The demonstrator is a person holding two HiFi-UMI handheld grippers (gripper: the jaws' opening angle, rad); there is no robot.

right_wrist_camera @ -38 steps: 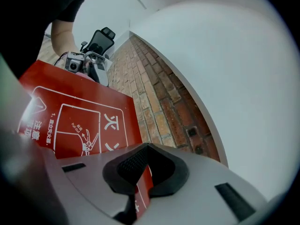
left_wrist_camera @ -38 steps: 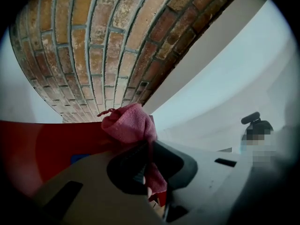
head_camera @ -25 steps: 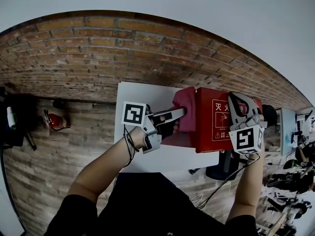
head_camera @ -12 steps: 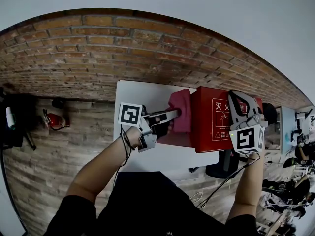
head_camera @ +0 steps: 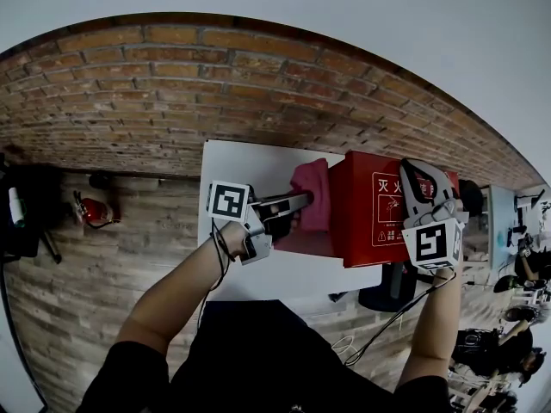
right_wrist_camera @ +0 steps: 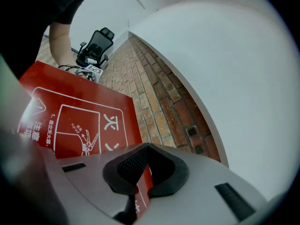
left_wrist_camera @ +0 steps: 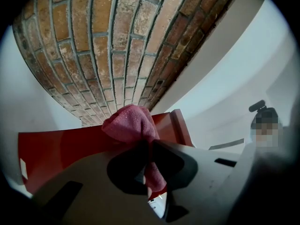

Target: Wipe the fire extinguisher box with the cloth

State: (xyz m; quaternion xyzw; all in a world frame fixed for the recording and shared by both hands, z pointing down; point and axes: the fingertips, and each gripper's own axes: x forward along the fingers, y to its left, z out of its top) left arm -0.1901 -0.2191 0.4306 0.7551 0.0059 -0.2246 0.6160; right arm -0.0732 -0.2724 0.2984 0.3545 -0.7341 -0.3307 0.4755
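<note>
The red fire extinguisher box [head_camera: 379, 218] stands on a white table [head_camera: 250, 166] against the brick wall. My left gripper [head_camera: 303, 200] is shut on a pink cloth [head_camera: 312, 192] and presses it against the box's left side. In the left gripper view the cloth [left_wrist_camera: 129, 123] bulges out past the jaws of that gripper [left_wrist_camera: 145, 149], with the red box [left_wrist_camera: 56, 149] behind it. My right gripper [head_camera: 415, 175] is at the box's right end. In its own view this gripper [right_wrist_camera: 143, 172] is shut on a thin edge of the box [right_wrist_camera: 70, 118], whose front carries white print.
A small red extinguisher [head_camera: 95, 212] lies on the brick floor at the left. A black object [head_camera: 392, 286] sits below the table's near edge. Cluttered gear fills the far right [head_camera: 516, 291]. An office chair [right_wrist_camera: 96, 43] and a person's arm [right_wrist_camera: 61, 36] are behind the box.
My left gripper and the cloth have slid a little along the box's left side, leftward in the head view. The right gripper has stayed on the box.
</note>
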